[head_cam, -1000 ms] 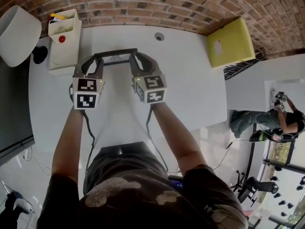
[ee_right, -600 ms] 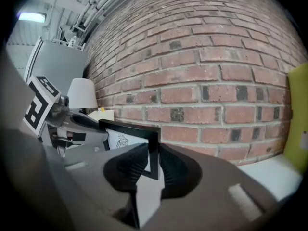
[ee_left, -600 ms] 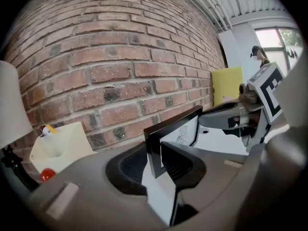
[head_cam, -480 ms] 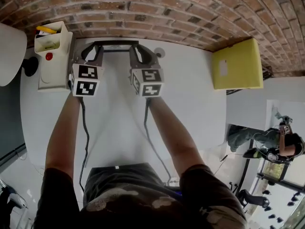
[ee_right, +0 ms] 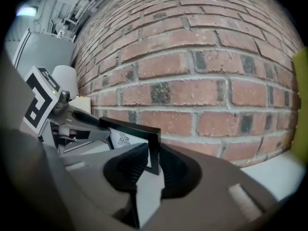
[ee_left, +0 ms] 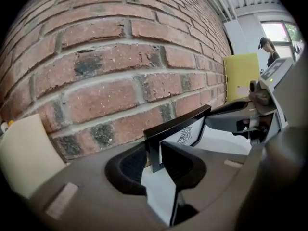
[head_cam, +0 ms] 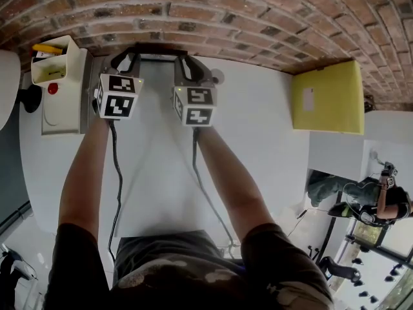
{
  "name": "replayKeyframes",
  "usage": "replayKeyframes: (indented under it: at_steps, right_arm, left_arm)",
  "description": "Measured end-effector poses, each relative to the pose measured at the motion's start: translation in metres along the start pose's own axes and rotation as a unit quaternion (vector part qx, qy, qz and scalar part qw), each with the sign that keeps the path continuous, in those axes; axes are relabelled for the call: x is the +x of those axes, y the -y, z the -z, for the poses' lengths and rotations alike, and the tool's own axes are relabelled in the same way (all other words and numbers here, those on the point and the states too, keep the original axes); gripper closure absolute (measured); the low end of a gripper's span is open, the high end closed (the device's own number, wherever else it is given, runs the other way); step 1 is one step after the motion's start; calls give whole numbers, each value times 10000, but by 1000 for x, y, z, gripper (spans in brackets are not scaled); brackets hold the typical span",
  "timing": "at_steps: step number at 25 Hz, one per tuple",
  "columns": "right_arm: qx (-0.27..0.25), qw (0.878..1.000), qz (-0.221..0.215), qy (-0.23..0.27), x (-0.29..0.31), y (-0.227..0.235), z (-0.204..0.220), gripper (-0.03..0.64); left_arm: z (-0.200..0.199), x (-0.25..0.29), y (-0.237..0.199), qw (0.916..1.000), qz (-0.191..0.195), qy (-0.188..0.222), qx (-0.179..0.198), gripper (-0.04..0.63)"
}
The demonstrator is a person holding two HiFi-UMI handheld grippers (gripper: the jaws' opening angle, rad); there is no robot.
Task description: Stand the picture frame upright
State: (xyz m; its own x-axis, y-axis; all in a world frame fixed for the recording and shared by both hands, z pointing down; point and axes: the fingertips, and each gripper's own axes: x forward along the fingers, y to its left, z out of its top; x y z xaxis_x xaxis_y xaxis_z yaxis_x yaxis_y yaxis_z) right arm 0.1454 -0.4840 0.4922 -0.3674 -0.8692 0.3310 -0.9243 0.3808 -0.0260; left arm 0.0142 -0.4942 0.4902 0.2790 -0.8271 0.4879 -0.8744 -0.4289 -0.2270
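Note:
A black picture frame [head_cam: 157,54] with a white print is held at the far edge of the white table [head_cam: 258,141], close against the brick wall [head_cam: 226,11]. My left gripper [head_cam: 129,59] is shut on its left end and my right gripper [head_cam: 184,62] on its right end. In the left gripper view the frame [ee_left: 180,128] stands nearly upright with its side bar pinched between the pads of the left gripper [ee_left: 155,159]. In the right gripper view the other side bar of the frame [ee_right: 131,129] sits between the pads of the right gripper [ee_right: 154,163]. The frame's bottom edge is hidden.
A cream desk organiser [head_cam: 61,82] with a red button stands left of the frame. A yellow box [head_cam: 326,99] sits at the table's right corner. A round cable hole [head_cam: 218,76] lies right of the frame. A white lamp shade [head_cam: 5,82] shows at far left. A person [head_cam: 381,199] stands beyond the table.
Both grippers have carried the frame away from the person's body across the table, right up to the brick wall. The grip on both ends is unchanged.

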Motion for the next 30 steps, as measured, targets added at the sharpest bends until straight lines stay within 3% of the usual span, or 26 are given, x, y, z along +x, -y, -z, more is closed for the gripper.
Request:
replayKeyframes:
  at_steps: [9,22,27,30]
  right_arm:
    - [-3,9999,-92,-102,14,4,-3,537]
    - [-3,9991,-246,-348,24,7,-8,508]
    - [-135,9989,-301,-344,22,3,-7,481]
    - [-115,9989,-310,-323,21,1,-8,471]
  left_arm:
    - [5,11,-4,9998,-148,-6,-142,491]
    - [-2,22,-8,9991,-44,-400,-108,479]
    - [-5,22,3,9989,149,-403,-161,354]
    - [-5,21,5,9990,134,-389,-189,339]
